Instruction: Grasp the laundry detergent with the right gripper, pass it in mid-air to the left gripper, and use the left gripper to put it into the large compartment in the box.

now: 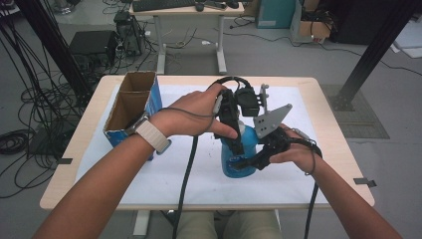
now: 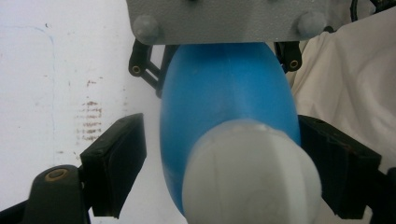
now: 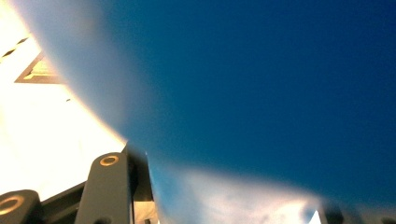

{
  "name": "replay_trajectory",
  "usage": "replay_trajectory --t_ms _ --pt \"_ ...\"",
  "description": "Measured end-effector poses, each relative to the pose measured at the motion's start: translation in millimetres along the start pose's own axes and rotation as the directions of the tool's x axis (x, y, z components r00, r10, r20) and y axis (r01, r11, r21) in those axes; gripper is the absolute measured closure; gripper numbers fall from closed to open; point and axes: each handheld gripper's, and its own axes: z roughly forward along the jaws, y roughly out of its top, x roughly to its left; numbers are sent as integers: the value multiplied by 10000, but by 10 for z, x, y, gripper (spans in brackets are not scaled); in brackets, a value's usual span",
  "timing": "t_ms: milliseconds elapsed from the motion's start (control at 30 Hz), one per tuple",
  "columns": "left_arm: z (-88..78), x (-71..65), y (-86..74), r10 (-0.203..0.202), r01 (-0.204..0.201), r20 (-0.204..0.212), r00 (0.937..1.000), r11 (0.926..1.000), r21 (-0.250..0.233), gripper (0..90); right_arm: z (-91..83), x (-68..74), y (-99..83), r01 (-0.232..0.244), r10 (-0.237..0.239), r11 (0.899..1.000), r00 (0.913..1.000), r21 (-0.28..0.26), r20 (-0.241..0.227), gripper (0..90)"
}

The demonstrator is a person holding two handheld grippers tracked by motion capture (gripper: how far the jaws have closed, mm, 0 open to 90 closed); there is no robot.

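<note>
Cables and a far desk behind; white mat on the light desk (image 1: 69, 149). Left: open cardboard box (image 1: 130, 107). Centre: left gripper (image 1: 234, 142) above, fingers apart either side of the bottle's white cap (image 2: 250, 175), left pad clear. Blue bottle (image 1: 239, 162) upright, near-centre. Right gripper (image 1: 249, 162) clamped on bottle body

My bottle (image 2: 224, 107) at twelve o'clock looks like smooth blue plastic with a soft sheen; its cap (image 2: 250, 175) is matt whitish plastic. My pads (image 2: 119, 163) look like matt black rubber. The plate (image 2: 233, 21) above is dull grey metal. The mat (image 1: 189, 169) is matt white, scuffed; the box (image 1: 132, 107) at nine o'clock is rough brown cardboard.
</note>
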Motion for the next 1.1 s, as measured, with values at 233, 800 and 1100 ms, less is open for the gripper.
replay_trajectory --t_ms 233,800,1100 --pt "19 9 17 138 -140 179 9997 9999 57 230 7 5 -4 27 -27 10000 10000 46 -29 426" --pt "44 1 21 393 -401 367 9986 9990 207 332 16 11 -14 -6 7 10000 10000 79 -87 426" --pt "83 -18 11 249 -252 189 9995 9996 143 370 35 11 -25 21 -21 9999 10000 138 -57 426"
